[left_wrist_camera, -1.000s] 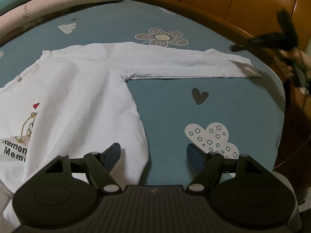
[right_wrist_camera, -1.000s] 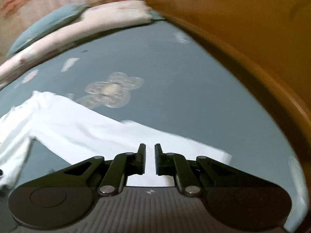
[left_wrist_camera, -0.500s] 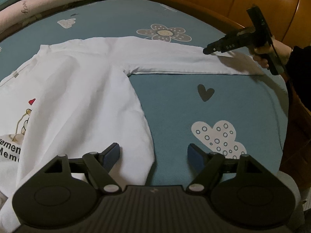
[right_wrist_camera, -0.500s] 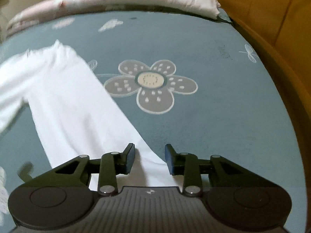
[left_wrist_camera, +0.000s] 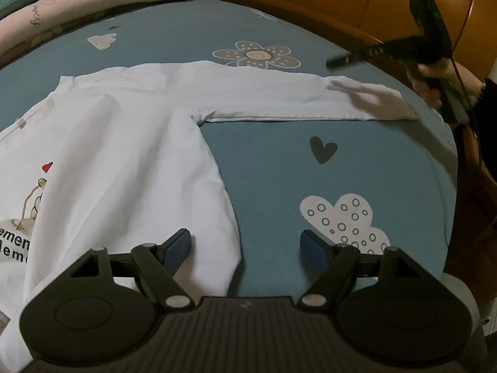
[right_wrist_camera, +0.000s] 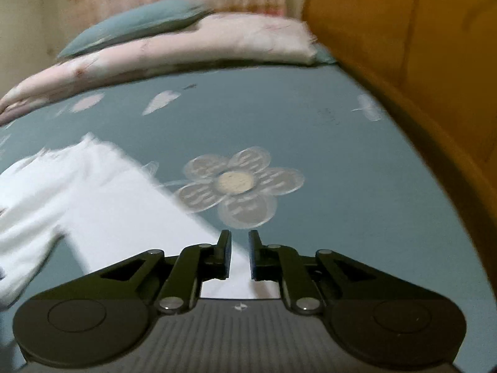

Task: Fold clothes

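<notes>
A white long-sleeved shirt with a cartoon print lies flat on the teal bedsheet. One sleeve stretches right to the cuff. My left gripper hangs open over the shirt's side edge, one blue pad above the cloth and one above the sheet, holding nothing. My right gripper hovers over the sleeve near its cuff. Its jaws are closing to a narrow gap, with no cloth pinched between them. In the left wrist view it floats above the cuff and casts a shadow there.
Folded pink bedding and a teal pillow lie along the far side. A wooden headboard curves around the right. The mattress ends just beyond the cuff, where a hand holds the right gripper.
The right gripper lifted off the sleeve and drew back towards the cuff. Its jaws went from shut to parted, then narrowed again. The left gripper and the shirt stayed put.
</notes>
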